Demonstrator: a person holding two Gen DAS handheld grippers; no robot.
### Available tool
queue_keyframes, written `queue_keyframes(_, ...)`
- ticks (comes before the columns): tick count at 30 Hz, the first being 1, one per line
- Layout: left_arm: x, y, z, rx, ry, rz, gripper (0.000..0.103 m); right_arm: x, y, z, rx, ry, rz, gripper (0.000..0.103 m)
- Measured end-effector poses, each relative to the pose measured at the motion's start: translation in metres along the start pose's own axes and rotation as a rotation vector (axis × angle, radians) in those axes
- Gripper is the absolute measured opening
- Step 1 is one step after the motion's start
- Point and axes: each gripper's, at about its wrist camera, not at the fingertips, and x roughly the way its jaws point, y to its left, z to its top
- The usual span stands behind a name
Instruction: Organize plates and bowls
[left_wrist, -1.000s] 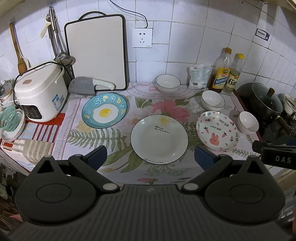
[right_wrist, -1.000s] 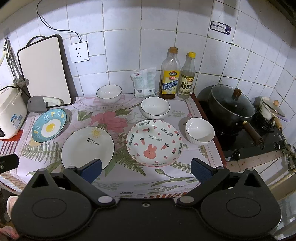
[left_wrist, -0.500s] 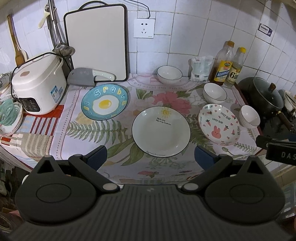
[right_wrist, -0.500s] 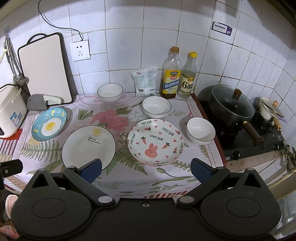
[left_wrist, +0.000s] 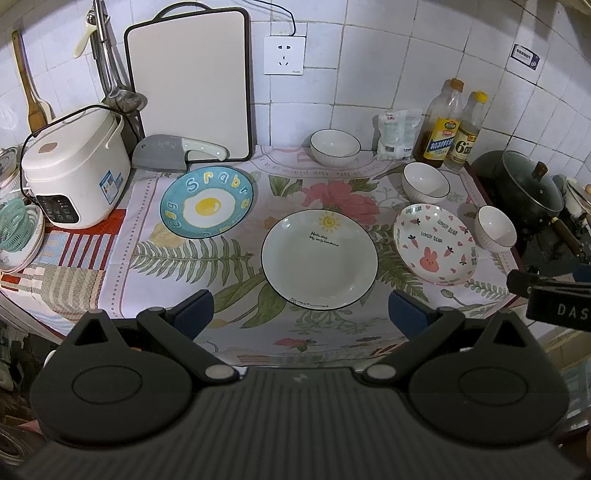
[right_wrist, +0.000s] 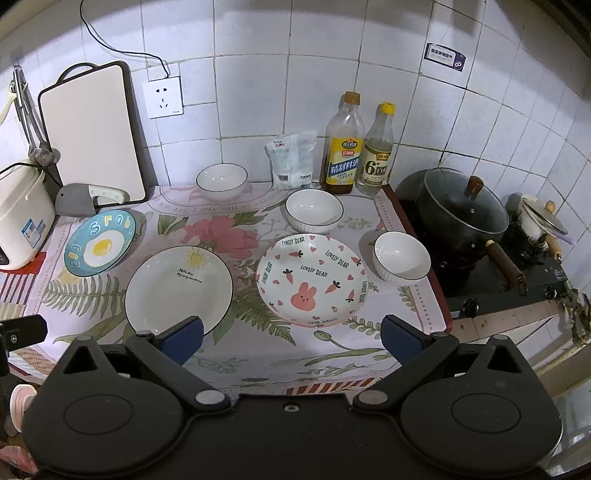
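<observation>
Three plates lie on the floral cloth: a blue egg plate (left_wrist: 207, 201) (right_wrist: 99, 242) at the left, a white sun plate (left_wrist: 319, 258) (right_wrist: 179, 290) in the middle, and a pink rabbit plate (left_wrist: 434, 245) (right_wrist: 310, 280) at the right. Three white bowls stand apart: one at the back (left_wrist: 335, 147) (right_wrist: 221, 181), one mid right (left_wrist: 425, 181) (right_wrist: 314, 210), one far right (left_wrist: 495, 228) (right_wrist: 402, 255). My left gripper (left_wrist: 301, 312) is open and empty, in front of the white plate. My right gripper (right_wrist: 291, 338) is open and empty, in front of the rabbit plate.
A rice cooker (left_wrist: 72, 171) stands at the left. A cutting board (left_wrist: 190, 85) and cleaver (left_wrist: 173, 153) lean at the back wall. Two bottles (right_wrist: 356, 146) and a bag (right_wrist: 293, 158) stand at the back. A lidded black pot (right_wrist: 465, 208) sits on the stove at the right.
Both grippers have drawn back and up a little from the counter, so the dishes look slightly smaller and farther. No dish has moved.
</observation>
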Motion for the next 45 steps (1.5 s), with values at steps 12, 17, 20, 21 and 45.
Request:
queue_keyframes(12,-0.001,-0.012,-0.004,0.016,0.006,0.001,0.102,-0.001,-0.004,-0.001,0.005,-0.012,0.017,0.103)
queue_keyframes(17,-0.004,-0.008,-0.004,0.024,-0.04,0.0,0.102,-0.007,-0.009,0.003,-0.02,-0.093,0.097,0.103)
queue_keyframes(20,-0.006,-0.001,-0.003,0.031,-0.087,0.011,0.103,-0.005,-0.009,0.003,-0.053,-0.139,0.145,0.103)
queue_keyframes(21,-0.005,0.002,-0.002,0.032,-0.1,0.015,0.103,-0.003,-0.007,0.003,-0.061,-0.156,0.154,0.103)
queue_keyframes(45,0.169,0.03,-0.033,-0.098,-0.072,-0.014,0.098,0.175,0.037,-0.051,-0.13,-0.113,0.491,0.094)
